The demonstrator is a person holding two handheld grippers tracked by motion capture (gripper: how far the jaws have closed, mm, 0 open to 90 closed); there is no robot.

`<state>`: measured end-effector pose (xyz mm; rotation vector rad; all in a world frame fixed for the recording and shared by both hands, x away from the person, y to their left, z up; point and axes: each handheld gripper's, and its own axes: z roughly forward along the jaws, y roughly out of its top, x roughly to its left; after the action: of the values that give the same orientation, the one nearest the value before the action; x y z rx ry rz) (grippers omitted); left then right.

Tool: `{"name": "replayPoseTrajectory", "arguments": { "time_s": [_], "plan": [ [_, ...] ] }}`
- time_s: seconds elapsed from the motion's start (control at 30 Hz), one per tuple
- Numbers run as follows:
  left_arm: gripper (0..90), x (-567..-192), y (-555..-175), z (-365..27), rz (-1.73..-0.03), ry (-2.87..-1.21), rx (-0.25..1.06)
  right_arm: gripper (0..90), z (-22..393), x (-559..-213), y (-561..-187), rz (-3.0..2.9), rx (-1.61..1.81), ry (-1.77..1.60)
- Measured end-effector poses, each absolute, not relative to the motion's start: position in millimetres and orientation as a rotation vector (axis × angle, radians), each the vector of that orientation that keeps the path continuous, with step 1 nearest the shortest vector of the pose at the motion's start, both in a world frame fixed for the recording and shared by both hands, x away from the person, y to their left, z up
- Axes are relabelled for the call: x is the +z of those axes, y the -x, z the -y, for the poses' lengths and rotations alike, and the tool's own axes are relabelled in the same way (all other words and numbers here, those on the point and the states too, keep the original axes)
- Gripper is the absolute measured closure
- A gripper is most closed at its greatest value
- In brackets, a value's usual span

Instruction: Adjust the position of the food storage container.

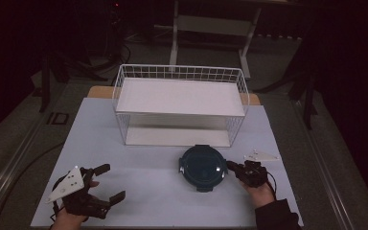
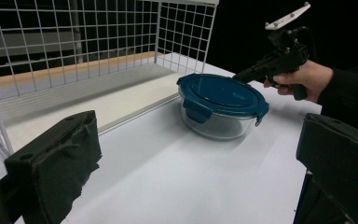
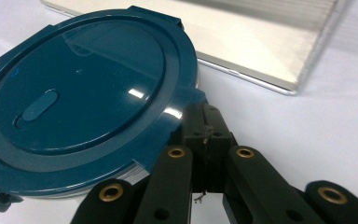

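While the right tongs sat pinched together at the rim of the container, right by a lid clasp, the job looked barely begun. Glass container with blue lid stood on the desk, just in front of the white wire rack, lid on and apparently latched. Right gripper view showed the jaws closed tight against the lid edge; whether they gripped the clasp or only touched it, can't tell. Left tongs hung wide, holding nothing, well apart at the near left of the desk. Judged: opening or moving the container was all left to do.
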<state>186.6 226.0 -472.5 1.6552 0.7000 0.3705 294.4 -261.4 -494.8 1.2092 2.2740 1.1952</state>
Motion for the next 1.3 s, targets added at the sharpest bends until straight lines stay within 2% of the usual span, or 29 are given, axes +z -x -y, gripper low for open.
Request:
{"name": "replayPoseTrajectory", "arguments": {
  "time_s": [0.77,1.3],
  "plan": [
    [0.0,-473.2,-186.1,-225.2,-0.689,-1.666,0.365,90.0,219.8,-492.6,-299.4,-2.347,1.251,-1.112],
    [0.0,-472.9,-185.3,-225.7,-0.686,-1.668,0.366,90.0,222.4,-496.7,-297.6,-2.369,1.255,-1.128]
  ]
}}
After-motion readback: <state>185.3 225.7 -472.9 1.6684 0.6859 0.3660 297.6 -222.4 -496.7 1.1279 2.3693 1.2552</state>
